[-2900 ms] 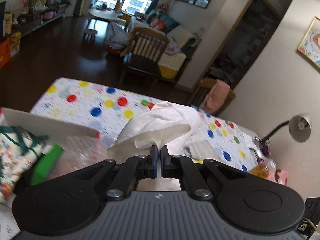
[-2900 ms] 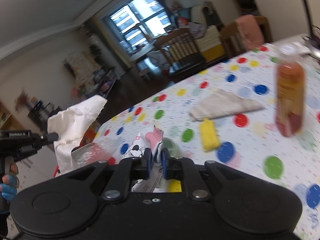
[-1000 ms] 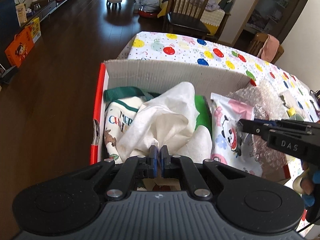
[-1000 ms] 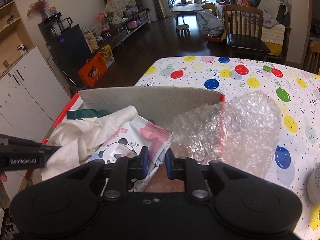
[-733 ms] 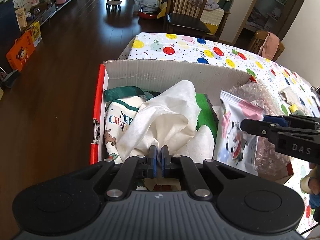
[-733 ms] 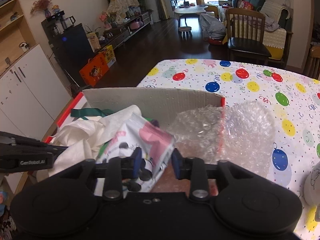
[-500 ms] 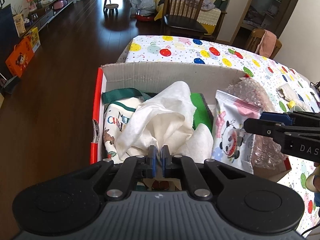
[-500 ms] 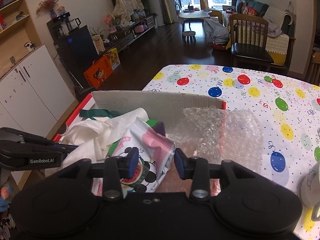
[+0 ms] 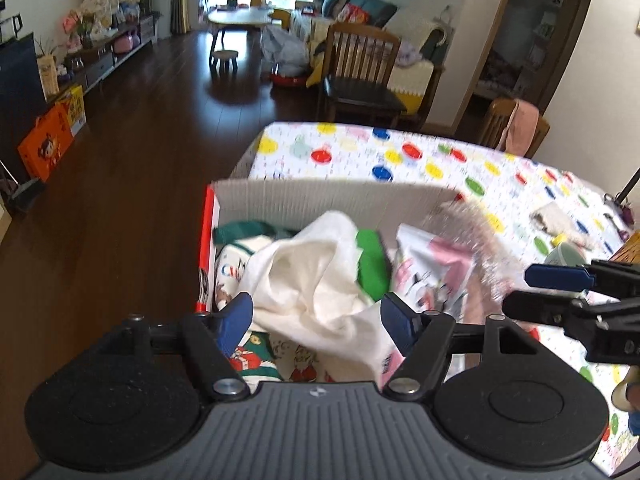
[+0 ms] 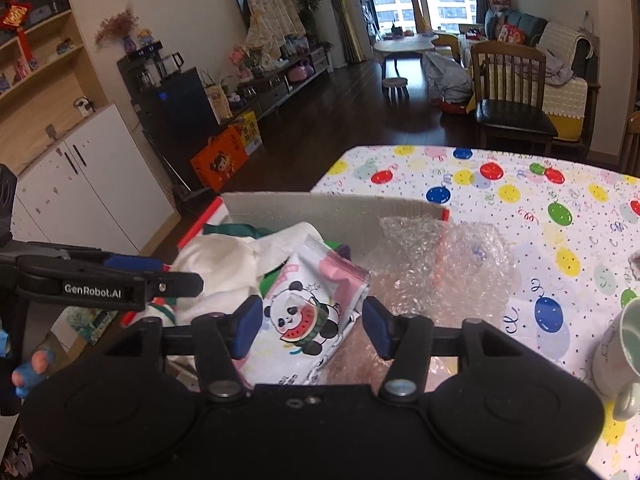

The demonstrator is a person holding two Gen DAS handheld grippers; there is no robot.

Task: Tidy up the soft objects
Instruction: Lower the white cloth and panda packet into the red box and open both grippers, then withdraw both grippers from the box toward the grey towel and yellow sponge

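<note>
Two claws, both spread wide and gripping nothing. Left claw: blue pads parted above the near end of the cardboard box, with the white cloth lying loose between and below them. Right claw: pads likewise parted, one on each side of the panda snack pouch, not pressing it as far as can be seen.

Box contents, left to right in the left wrist view:
- Christmas-print bag with green trim, against the red-edged left wall, partly under the cloth.
- White cloth, crumpled, heaped over the middle.
- Green item, only a strip showing beside the cloth.
- Panda snack pouch, leaning against the cloth and green item.
- Bubble wrap, bunched in the right end and spilling over the box's right edge onto the desk.

Box stands at the desk's corner, on a balloon-print tablecloth. A pale mug sits on the desk to the right of the box, well apart from the bubble wrap.
</note>
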